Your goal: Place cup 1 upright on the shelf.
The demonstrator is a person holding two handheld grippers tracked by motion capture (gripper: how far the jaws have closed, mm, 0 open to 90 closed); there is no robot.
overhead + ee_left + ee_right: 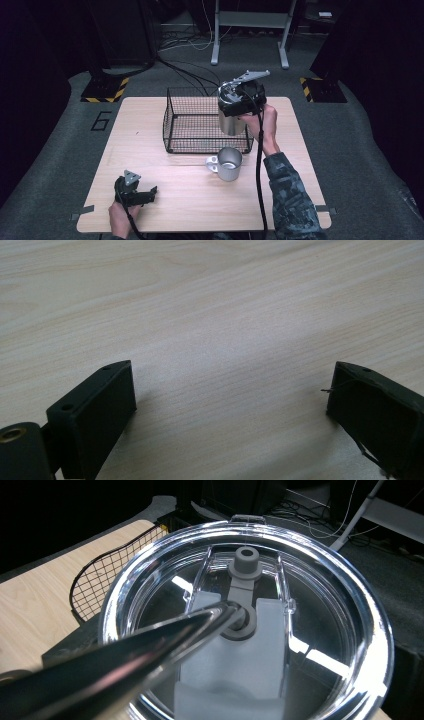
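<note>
Steel tumbler [231, 120] with clear lid [245, 630], upright, clamped in right gripper [239, 102]; left gripper [145, 194] wide open, empty.

The left gripper [230, 405] has its two black blocky jaws spread wide at the lower corners of the frame, seemingly just above the pale, wood-grain tabletop [210, 305].

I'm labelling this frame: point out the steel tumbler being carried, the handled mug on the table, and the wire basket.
steel tumbler [231, 122]: high view, on its lower side wall.
handled mug [231, 165]: high view, on its outer wall.
wire basket [172, 120]: high view, on its left mesh wall.
</note>
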